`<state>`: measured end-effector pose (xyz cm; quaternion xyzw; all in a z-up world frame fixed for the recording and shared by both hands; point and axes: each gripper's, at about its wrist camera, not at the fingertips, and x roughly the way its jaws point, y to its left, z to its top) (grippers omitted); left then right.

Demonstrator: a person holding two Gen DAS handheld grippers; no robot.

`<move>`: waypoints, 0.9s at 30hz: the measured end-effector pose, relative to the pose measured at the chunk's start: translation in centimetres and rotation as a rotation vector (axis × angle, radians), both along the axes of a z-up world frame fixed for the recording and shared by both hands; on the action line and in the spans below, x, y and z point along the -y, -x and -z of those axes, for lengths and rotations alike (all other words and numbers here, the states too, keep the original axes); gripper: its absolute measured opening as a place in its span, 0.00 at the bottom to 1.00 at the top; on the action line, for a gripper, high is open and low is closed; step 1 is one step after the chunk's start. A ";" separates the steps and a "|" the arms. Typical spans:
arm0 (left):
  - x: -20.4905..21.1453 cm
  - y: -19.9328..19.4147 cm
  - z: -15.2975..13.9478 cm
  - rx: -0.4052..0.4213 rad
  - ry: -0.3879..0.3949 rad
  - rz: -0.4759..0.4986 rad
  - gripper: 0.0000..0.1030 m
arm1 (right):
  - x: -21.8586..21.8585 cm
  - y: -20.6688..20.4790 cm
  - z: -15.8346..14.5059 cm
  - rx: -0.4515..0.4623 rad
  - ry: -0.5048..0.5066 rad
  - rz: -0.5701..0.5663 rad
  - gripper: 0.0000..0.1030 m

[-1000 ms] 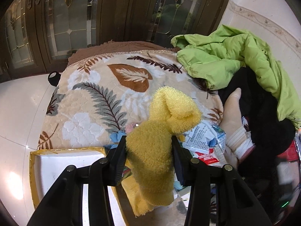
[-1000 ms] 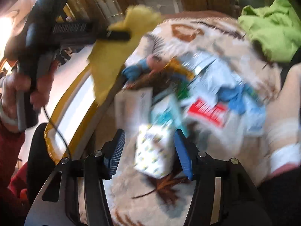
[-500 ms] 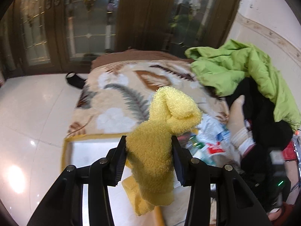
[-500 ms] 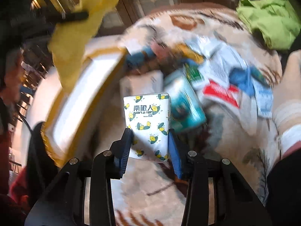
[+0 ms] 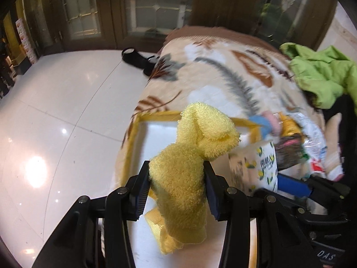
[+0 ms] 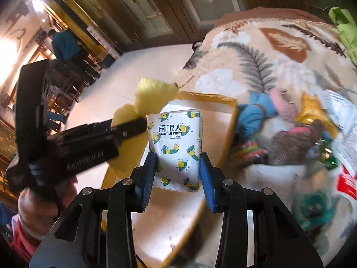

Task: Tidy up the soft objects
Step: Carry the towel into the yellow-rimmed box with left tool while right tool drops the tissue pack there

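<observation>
A fluffy yellow towel (image 5: pixel 178 174) is pinched in my left gripper (image 5: pixel 176 189), which is shut on it above the white tray with a yellow rim (image 5: pixel 154 120). The towel droops below the jaws. My right gripper (image 6: pixel 178 174) is shut on a white tissue pack with lemon prints (image 6: pixel 176 147), held upright over the same tray (image 6: pixel 212 99). In the right wrist view the left gripper (image 6: pixel 133 128) with the towel (image 6: pixel 151 93) hangs just left of the pack. The pack (image 5: pixel 265 163) and a blue pad of the right gripper (image 5: pixel 292 185) show at the right of the left wrist view.
The tray lies on a leaf-patterned blanket (image 5: pixel 223 76). A heap of packets, socks and small soft items (image 6: pixel 301 134) sits right of the tray. A green jacket (image 5: pixel 321 73) lies at the far right. Glossy white floor (image 5: pixel 55 111) spreads left, with dark shoes (image 5: pixel 138 60) near the blanket.
Both grippers have swung left from the heap to above the tray. The right gripper closed on the tissue pack and lifted it. The towel stays gripped in the left.
</observation>
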<state>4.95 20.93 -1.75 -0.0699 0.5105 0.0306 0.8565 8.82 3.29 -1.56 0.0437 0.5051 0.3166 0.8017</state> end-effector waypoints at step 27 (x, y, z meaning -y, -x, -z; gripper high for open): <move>-0.1 1.4 -3.4 0.115 0.088 -0.034 0.73 | 2.6 0.4 -1.7 0.135 -0.025 0.072 0.58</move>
